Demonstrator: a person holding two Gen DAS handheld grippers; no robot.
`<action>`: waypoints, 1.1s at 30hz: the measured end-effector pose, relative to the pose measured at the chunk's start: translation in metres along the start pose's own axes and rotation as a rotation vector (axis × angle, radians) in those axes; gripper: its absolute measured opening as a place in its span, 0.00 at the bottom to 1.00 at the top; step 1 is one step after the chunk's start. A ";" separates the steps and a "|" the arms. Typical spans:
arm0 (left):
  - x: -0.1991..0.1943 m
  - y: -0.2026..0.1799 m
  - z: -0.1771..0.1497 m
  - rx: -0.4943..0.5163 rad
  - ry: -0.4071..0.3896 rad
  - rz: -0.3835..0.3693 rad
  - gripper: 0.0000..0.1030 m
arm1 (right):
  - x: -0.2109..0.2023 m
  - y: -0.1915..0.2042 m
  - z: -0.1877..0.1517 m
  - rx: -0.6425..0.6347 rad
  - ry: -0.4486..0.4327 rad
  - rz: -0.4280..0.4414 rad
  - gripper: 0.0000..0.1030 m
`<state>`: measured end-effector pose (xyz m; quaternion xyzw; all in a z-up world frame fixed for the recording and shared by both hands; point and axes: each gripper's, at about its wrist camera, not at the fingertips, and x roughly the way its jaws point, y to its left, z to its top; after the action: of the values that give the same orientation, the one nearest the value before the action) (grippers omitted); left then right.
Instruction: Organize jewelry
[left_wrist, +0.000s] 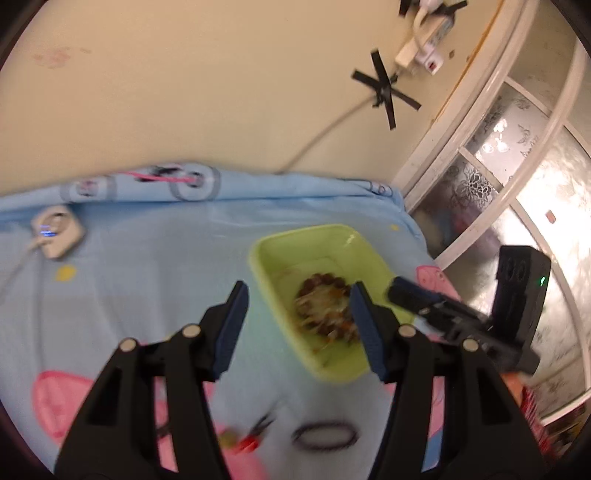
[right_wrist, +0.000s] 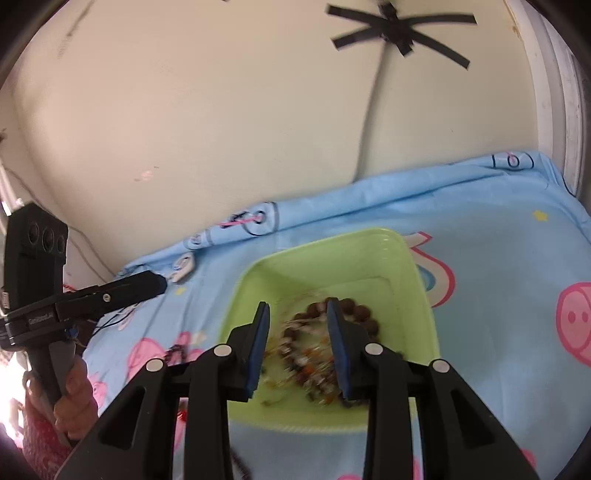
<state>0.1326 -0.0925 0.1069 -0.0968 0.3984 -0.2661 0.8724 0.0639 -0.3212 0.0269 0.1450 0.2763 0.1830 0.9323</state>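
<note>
A light green tray (left_wrist: 266, 273) (right_wrist: 369, 251) sits on a blue cartoon-print cloth. It holds a heap of brown bead bracelets and mixed jewelry (left_wrist: 325, 310) (right_wrist: 354, 314). My left gripper (left_wrist: 299, 317) is open and empty, above the tray's left part. My right gripper (right_wrist: 297, 332) is open and empty, directly above the beads in the tray. A dark ring bracelet (left_wrist: 325, 435) and a small red and yellow piece (left_wrist: 243, 439) lie on the cloth in front of the tray. The right gripper also shows in the left wrist view (left_wrist: 417, 295), at the tray's right side.
A white charger block with a cable (left_wrist: 55, 232) lies at the cloth's far left. A cream wall with taped cables (left_wrist: 384, 88) stands behind. A frosted glass door (left_wrist: 517, 177) is on the right. A dark bracelet (right_wrist: 177, 350) lies left of the tray.
</note>
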 end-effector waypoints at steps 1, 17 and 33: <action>-0.012 0.008 -0.010 0.007 -0.012 0.024 0.54 | -0.003 0.006 -0.004 -0.013 0.000 0.015 0.10; -0.031 0.083 -0.116 -0.122 0.071 0.082 0.54 | 0.069 0.126 -0.097 -0.346 0.233 0.026 0.10; -0.011 0.048 -0.117 0.087 0.102 0.108 0.61 | 0.049 0.104 -0.100 -0.347 0.184 -0.005 0.00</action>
<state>0.0579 -0.0411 0.0177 -0.0235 0.4351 -0.2404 0.8674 0.0184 -0.1915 -0.0373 -0.0360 0.3251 0.2382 0.9145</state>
